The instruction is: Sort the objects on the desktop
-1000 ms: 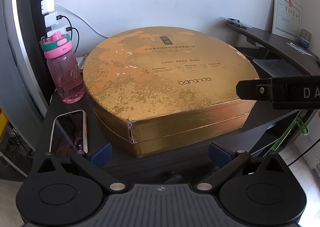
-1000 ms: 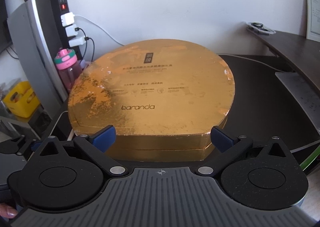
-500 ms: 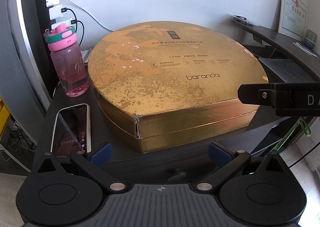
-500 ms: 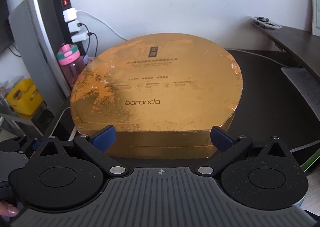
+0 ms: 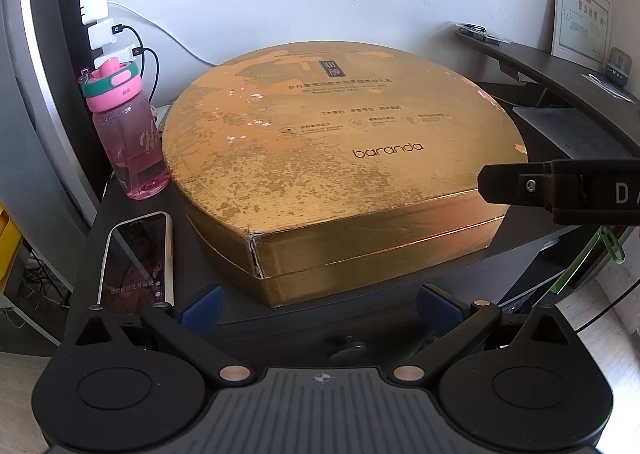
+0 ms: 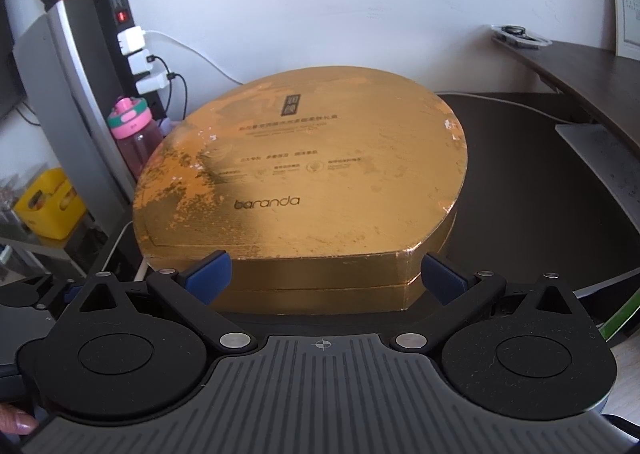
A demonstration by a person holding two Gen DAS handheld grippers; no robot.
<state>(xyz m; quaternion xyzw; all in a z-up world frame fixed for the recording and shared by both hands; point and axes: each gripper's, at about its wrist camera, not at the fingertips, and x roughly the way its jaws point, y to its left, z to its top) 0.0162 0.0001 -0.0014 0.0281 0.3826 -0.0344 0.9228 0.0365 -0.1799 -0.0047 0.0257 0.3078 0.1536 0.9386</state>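
Gold, scuffed foil covers the large rounded cardboard gift box [image 5: 336, 158], which lies lid-on and flat on the dark desktop [image 6: 528, 190], taking up most of its left end. A split shows at the lid's front left corner. Just beside the box on the left stands a pink translucent water bottle with a green-banded lid [image 5: 126, 130], and in front of that a white-edged smartphone [image 5: 138, 258] lies face up near the desk edge.

The left gripper [image 5: 318, 304] hangs before the box's front wall with its fingers spread wide and nothing between them. The right gripper [image 6: 326, 274] faces the front wall too, equally wide apart and empty.

The box looks wider than either opening, so a one-sided pinch could slip or tear the split corner. Sliding it leftward could topple the bottle or push the phone off the edge.
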